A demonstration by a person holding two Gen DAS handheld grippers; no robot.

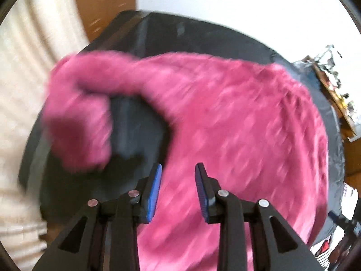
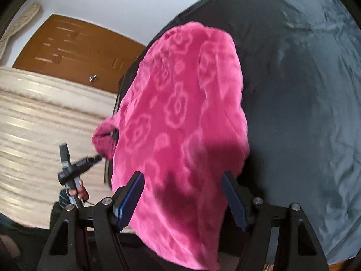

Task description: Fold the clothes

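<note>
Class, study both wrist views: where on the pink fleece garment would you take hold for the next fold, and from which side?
Probably the loose sleeve lying bent on the dark cover, apart from the pink fleece garment body. Come from the garment's outer left side, by the left gripper, fingers straddling the cuff end: it is narrow and free, while the body is broad and flat, offering no edge there.

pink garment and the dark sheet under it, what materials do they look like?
Pink garment: looks like plush fleece, matte and fuzzy, with a flower pattern pressed into the pile; edges look soft and thick. Dark cover: likely a thin smooth woven or synthetic sheet, faint sheen with fine wrinkles. Neither can be confirmed by look alone.
</note>
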